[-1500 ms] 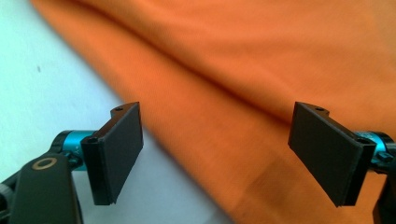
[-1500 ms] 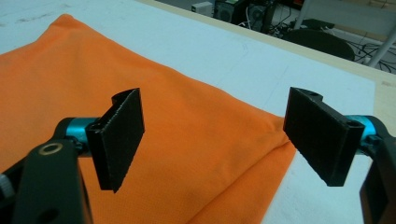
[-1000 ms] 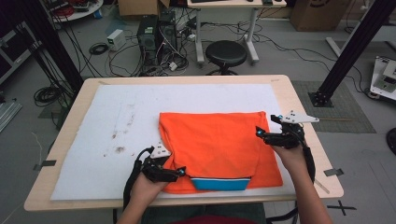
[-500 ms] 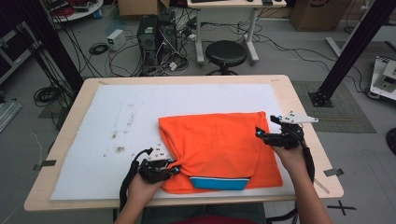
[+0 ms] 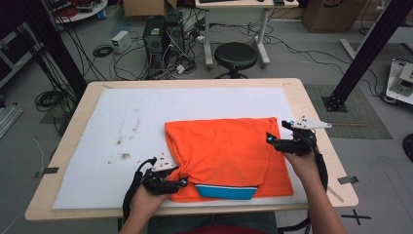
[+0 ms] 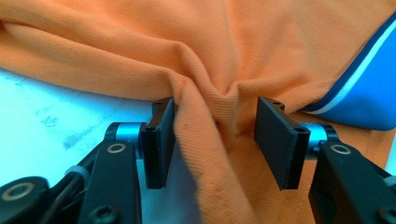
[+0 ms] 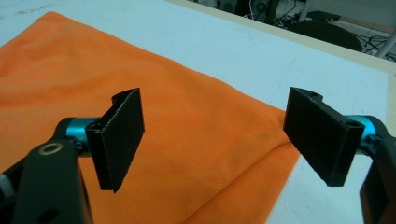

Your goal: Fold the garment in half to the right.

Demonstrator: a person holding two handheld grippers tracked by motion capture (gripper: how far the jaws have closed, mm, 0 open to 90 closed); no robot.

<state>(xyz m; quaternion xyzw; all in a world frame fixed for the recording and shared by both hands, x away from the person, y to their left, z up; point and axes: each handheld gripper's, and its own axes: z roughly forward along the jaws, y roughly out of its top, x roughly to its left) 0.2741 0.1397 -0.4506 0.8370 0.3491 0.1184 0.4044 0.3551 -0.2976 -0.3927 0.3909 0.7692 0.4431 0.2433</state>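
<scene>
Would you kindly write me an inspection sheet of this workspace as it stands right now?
Surface: wooden table under a white mat, stained left of centre.
Job's things: folded orange garment, blue white-striped trim at the near edge.
Clutter: nothing seen on the mat.
Grippers: left gripper has just been opening, a bunched fold between its pads but not pinched; right gripper open above the garment's right edge.
Cables: black cable loops from the left gripper.
Surroundings: stool, computer towers, tangled floor wiring.
</scene>
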